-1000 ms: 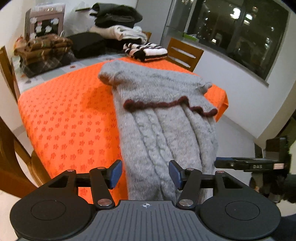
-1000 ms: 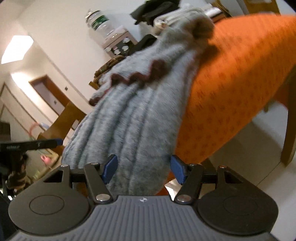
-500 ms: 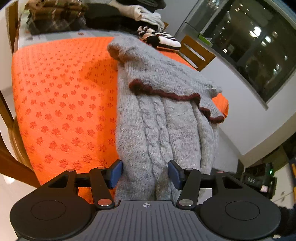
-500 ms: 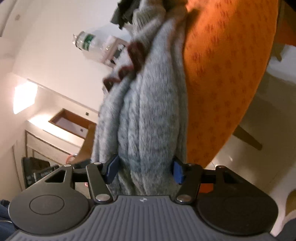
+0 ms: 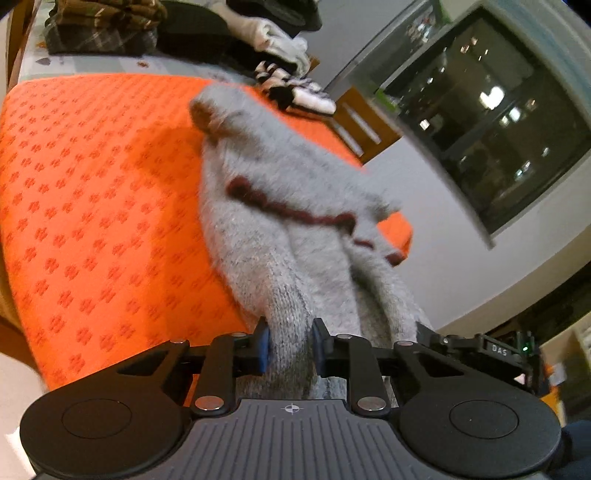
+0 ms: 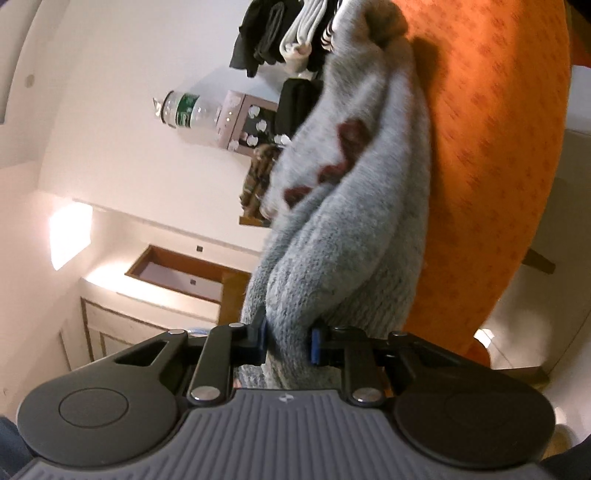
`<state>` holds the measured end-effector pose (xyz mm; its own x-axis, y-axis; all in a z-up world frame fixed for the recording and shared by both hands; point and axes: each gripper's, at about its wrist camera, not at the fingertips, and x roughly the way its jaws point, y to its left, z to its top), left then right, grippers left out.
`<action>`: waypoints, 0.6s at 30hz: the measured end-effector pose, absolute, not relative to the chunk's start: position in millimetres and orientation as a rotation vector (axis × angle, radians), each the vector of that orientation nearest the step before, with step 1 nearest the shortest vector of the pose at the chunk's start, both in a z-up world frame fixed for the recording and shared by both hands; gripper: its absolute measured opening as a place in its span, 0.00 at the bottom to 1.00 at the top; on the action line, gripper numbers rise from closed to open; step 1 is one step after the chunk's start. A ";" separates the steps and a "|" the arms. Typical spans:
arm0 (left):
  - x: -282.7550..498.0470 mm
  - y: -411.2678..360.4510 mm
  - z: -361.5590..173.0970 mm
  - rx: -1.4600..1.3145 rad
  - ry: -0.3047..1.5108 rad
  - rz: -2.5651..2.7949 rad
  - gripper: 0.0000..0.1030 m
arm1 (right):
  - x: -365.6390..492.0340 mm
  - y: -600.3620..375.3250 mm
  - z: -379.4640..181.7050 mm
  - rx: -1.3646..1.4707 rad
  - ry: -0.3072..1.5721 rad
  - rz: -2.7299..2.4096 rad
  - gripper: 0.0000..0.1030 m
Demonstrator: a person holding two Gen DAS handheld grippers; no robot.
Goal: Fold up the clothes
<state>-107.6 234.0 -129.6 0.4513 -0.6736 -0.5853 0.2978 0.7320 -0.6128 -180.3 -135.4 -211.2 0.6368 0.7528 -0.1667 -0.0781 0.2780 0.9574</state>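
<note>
Left wrist view, left gripper (image 5: 289,345) jaws just closed, pinching grey knit sweater (image 5: 280,206), orange tablecloth (image 5: 92,192) toward nine o'clock, right gripper (image 6: 286,345) likewise just clamped on sweater hem.

An orange tablecloth (image 5: 92,192) with a small repeating print covers the table. At its far end sit piles of folded clothes (image 5: 110,26), a black-and-white striped piece (image 5: 295,92) nearest the cloth. Beyond that corner stands a wooden chair (image 5: 362,125), under a dark window (image 5: 491,110). A plastic bottle (image 6: 184,109) stands behind the piles.
</note>
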 end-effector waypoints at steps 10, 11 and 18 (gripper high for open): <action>-77.9 236.7 -91.6 -0.635 0.874 -0.634 0.23 | -143.7 -147.6 -147.8 1.333 0.735 0.495 0.23; -72.8 235.1 -87.2 -0.644 0.872 -0.629 0.23 | -139.9 -149.4 -143.8 1.361 0.736 0.475 0.23; -16.2 221.9 -59.8 -0.725 0.826 -0.576 0.15 | -95.7 -171.2 -129.3 1.473 0.730 0.380 0.22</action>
